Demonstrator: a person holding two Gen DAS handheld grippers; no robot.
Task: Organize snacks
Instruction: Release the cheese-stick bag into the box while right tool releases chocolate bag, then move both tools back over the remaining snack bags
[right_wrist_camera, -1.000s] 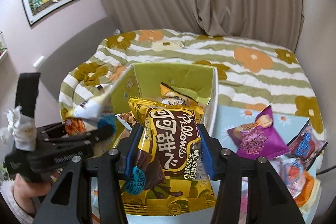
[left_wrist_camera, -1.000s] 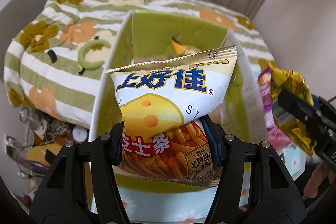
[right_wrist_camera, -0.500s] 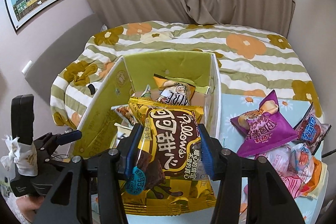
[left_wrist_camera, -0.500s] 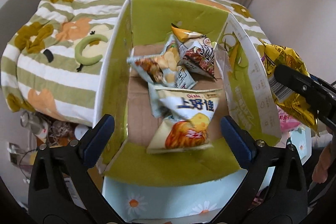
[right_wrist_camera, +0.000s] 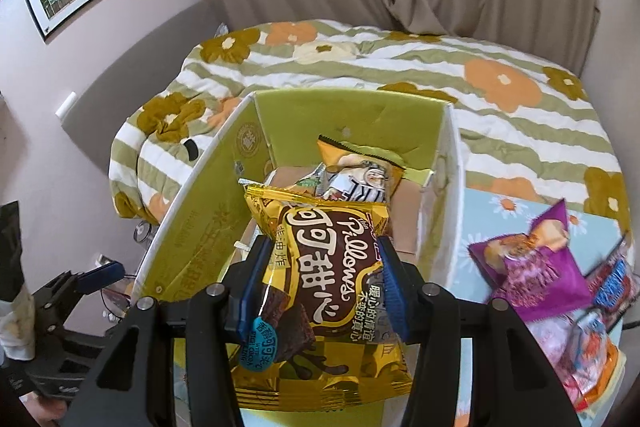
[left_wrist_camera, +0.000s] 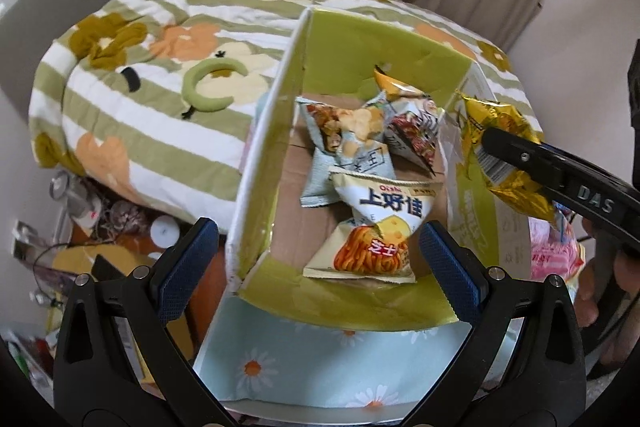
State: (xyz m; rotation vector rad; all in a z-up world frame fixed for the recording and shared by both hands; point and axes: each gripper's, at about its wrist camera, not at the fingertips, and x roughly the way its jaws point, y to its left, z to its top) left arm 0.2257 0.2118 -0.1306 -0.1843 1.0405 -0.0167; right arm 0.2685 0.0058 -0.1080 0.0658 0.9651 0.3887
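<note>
A green-lined cardboard box [left_wrist_camera: 372, 39] stands open on the flowered table. Inside lie a white cheese-stick bag [left_wrist_camera: 376, 227], a pale blue bag [left_wrist_camera: 344, 143] and an orange-topped bag [left_wrist_camera: 412, 119]. My left gripper [left_wrist_camera: 316, 259] is open and empty above the box's near left corner. My right gripper [right_wrist_camera: 320, 287] is shut on a gold and brown Pillows bag [right_wrist_camera: 320, 283], held over the near end of the box [right_wrist_camera: 344, 115]. The gold bag also shows in the left wrist view [left_wrist_camera: 500, 155] at the box's right wall.
Loose snack bags lie on the table right of the box, a purple one [right_wrist_camera: 536, 259] among them. A striped flowered quilt [right_wrist_camera: 400, 63] covers the bed behind. Clutter [left_wrist_camera: 100, 211] sits low on the left. Curtains hang at the back.
My left gripper opened and dropped the cheese-stick bag into the box, then drew back toward the left. My right gripper carried the gold bag further over the box.
</note>
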